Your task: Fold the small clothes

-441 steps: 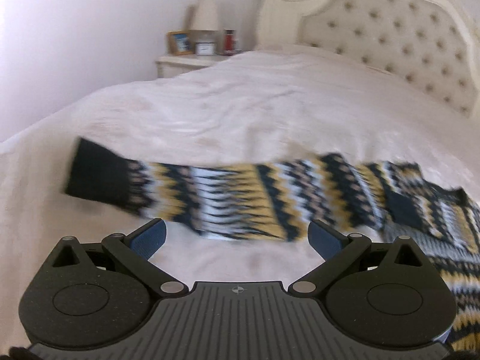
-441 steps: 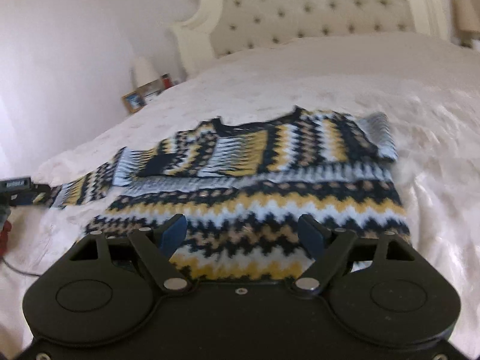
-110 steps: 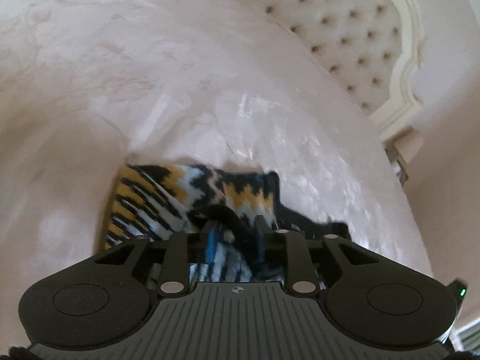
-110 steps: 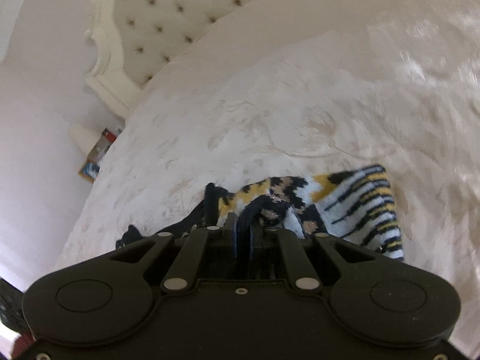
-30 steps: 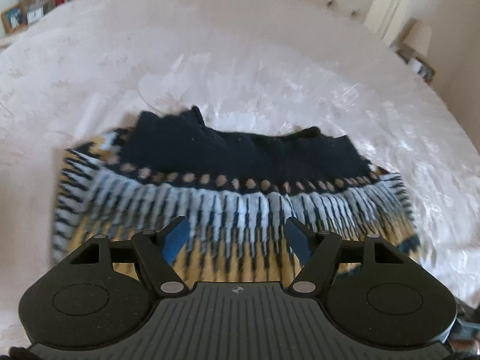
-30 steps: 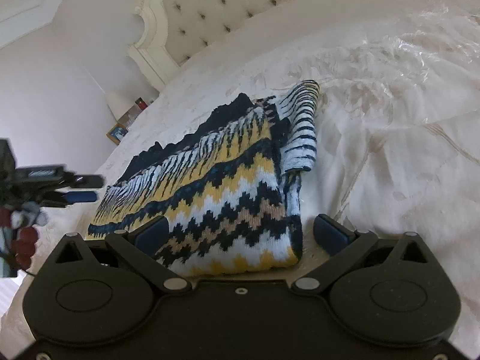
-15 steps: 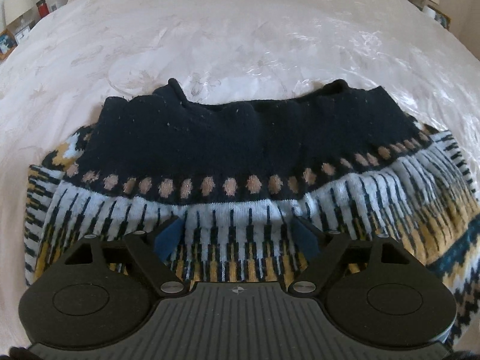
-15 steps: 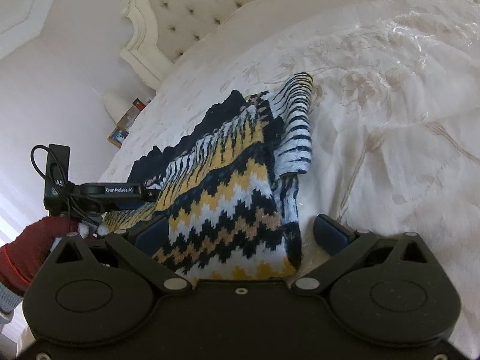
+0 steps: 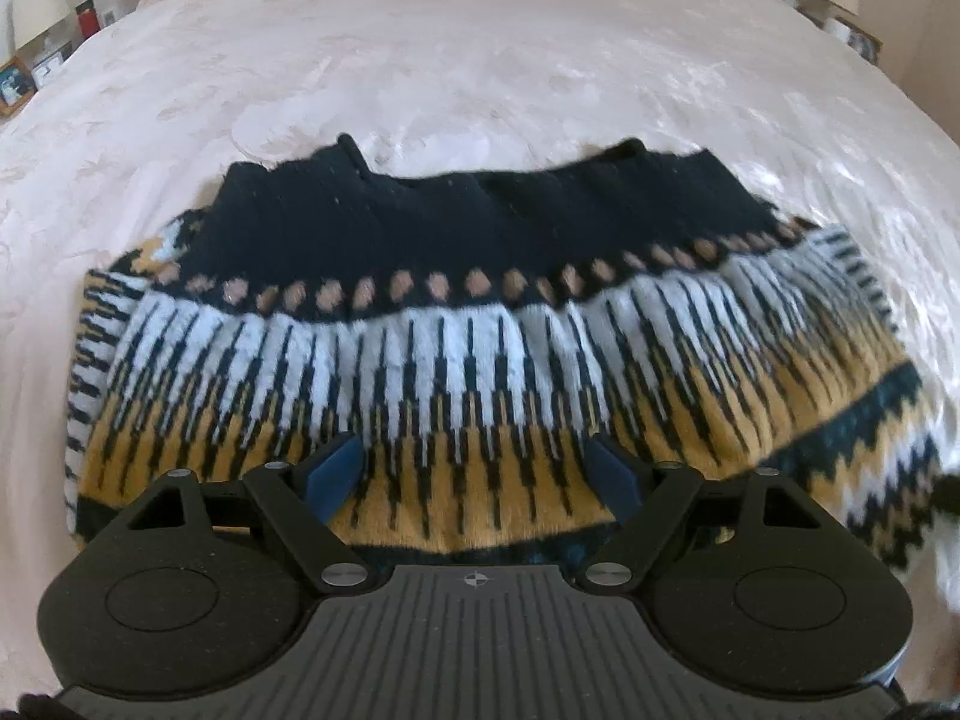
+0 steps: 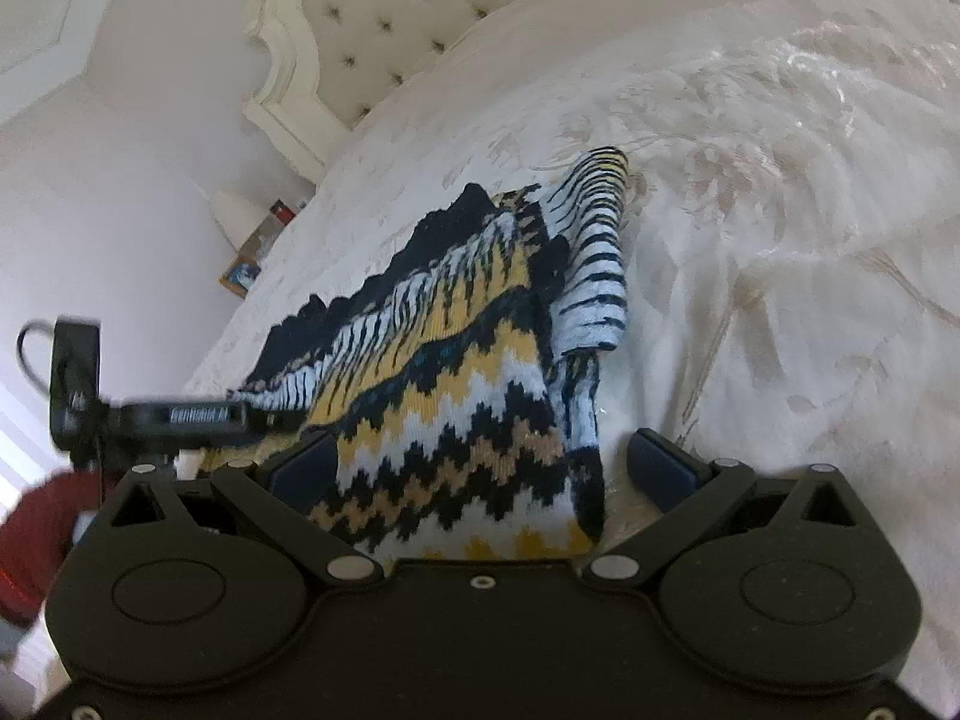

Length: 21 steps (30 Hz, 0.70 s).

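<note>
Sweater [image 9: 480, 324], a knitted garment in navy, pale blue and mustard zigzag bands, lies folded into a compact stack on the bedspread [image 9: 480, 60], directly ahead of both tools. Left gripper [image 9: 477, 471]: the blue pads [image 9: 336, 471] stand wide apart above the mustard band near the front edge of the stack, with knit visible between them but no fabric pinched; the jaws hold nothing. Right gripper [image 10: 480, 468]: its pads [image 10: 657, 465] are likewise spread, straddling the near corner of the stack, one over the zigzag band and the other over bare bedspread, again with nothing clamped. In the right wrist view the left tool appears at the left margin as a dark bar, carried by a hand in a red sleeve [image 10: 36, 546] beside the far side of the garment. Layering is evident: the plain navy hem band forms the far edge on top, and a striped sleeve fold [image 10: 591, 276] bulges out along the right side, slightly proud of the stack. Judged from this layout, the main folds appear complete and both tools have let go; what seems left is minor, chiefly tucking or flattening the protruding sleeve fold and squaring the edges. A tufted headboard [image 10: 420, 18] and a bedside table with small objects, too small to identify, lie beyond.
</note>
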{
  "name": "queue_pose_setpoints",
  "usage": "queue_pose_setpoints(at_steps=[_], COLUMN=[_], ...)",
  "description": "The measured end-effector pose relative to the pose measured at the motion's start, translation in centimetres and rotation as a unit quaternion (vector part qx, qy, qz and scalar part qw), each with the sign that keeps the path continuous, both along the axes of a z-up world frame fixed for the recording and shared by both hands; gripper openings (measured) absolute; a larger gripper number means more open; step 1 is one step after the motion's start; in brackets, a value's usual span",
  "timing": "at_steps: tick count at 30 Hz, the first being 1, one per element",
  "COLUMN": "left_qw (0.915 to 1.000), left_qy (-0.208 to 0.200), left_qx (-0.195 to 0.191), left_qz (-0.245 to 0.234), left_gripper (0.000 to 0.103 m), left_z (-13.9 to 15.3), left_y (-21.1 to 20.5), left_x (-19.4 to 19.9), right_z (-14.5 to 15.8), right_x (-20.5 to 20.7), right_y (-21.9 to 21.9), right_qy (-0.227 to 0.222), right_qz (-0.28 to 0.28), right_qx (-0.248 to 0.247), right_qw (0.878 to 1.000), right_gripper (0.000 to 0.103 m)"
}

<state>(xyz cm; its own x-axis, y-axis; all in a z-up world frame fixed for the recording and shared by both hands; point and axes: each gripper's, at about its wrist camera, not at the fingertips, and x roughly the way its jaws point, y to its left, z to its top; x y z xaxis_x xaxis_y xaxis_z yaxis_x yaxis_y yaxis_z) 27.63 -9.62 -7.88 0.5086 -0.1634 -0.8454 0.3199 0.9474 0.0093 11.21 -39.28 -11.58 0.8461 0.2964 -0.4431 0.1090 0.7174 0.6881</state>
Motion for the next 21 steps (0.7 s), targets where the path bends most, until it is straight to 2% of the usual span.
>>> queue_pose_setpoints(at_steps=[8,21], left_qw=[1.0,0.9999], left_qy=[-0.003,-0.01], left_qx=[0.004,-0.005], left_qz=[0.004,0.004], left_gripper=[0.088,0.09], left_z=[-0.8,-0.9], left_y=[-0.5,-0.3], left_x=[0.2,0.1], right_z=[-1.0,-1.0], right_x=[1.4,6.2], right_y=[-2.0,-2.9], right_qy=[-0.032,-0.043], right_qz=[-0.027,0.025], right_qx=[0.076,0.092], right_qw=[0.996,0.994], right_gripper=[0.103,0.103])
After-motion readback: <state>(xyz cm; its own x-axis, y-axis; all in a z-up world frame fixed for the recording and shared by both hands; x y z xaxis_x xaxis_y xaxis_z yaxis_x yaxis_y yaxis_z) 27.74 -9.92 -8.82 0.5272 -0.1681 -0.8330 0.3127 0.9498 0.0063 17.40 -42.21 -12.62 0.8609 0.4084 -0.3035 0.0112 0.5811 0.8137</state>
